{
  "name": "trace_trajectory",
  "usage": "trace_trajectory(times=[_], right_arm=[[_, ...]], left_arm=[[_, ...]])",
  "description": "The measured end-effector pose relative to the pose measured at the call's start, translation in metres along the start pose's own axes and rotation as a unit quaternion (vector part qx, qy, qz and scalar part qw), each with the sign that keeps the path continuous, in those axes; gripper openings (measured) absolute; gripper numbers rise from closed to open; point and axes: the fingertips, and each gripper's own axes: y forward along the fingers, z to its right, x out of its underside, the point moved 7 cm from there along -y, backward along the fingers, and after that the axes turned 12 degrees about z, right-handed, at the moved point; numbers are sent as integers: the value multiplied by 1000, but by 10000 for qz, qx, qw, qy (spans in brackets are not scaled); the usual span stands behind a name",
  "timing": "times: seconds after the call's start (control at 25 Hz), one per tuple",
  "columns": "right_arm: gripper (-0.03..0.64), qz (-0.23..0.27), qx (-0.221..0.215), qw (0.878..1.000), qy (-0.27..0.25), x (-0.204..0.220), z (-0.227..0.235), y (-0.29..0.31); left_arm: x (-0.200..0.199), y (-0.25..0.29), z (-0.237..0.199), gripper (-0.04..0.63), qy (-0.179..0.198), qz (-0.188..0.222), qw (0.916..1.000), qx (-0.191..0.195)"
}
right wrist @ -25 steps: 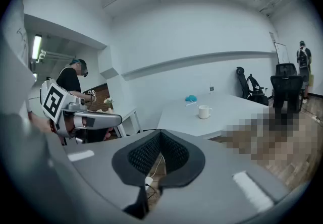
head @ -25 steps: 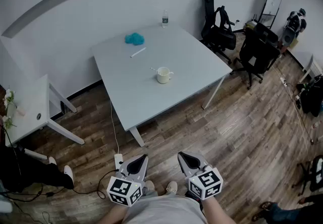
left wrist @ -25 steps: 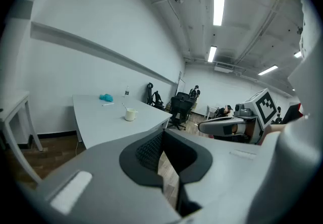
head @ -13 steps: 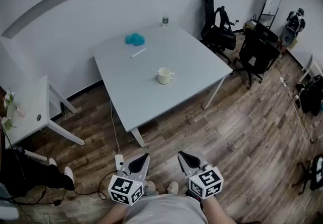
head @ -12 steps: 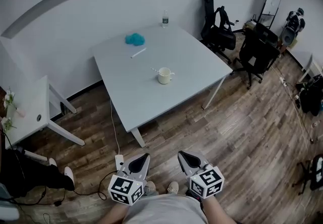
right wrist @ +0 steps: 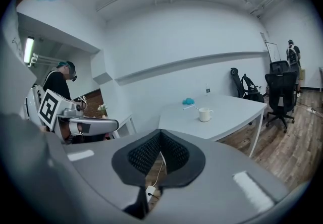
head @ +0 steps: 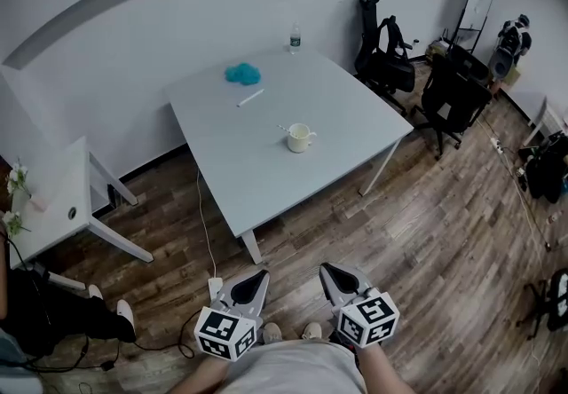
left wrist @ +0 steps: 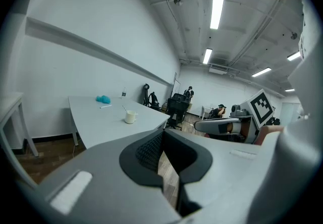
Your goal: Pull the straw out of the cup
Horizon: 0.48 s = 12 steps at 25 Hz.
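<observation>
Holding the left gripper (head: 254,280) and the right gripper (head: 334,273) side by side over the wood floor (head: 355,224), well short of the table's (head: 248,179) near corner. Both pairs of jaws pressed together, pinching nothing. Pointing toward the table, well apart from everything on it.

Farther on, near the table's middle: the white cup (head: 300,138), upright, handle on the right, with the straw (head: 284,128) in it, leaning out to the left. Well apart from both grippers, ahead of them.

Beyond the cup, toward the table's far edge: a white stick (head: 250,98) lying flat, then a blue clump (head: 241,74), then a clear bottle (head: 295,37) by the far corner.

Right of the table: two black office chairs (head: 453,90).
</observation>
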Motion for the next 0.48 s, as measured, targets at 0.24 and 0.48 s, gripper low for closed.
trace_trajectory(times=[0.24,0.48], right_arm=[[6,-38,90,9999,-23,12,-20,12],[6,-64,205,9998,51,16,-7,20]], left_arm=[[-1,-5,-20,18,120,-12,9998,170],[1,7,-29,18,119,-86,9995,268]])
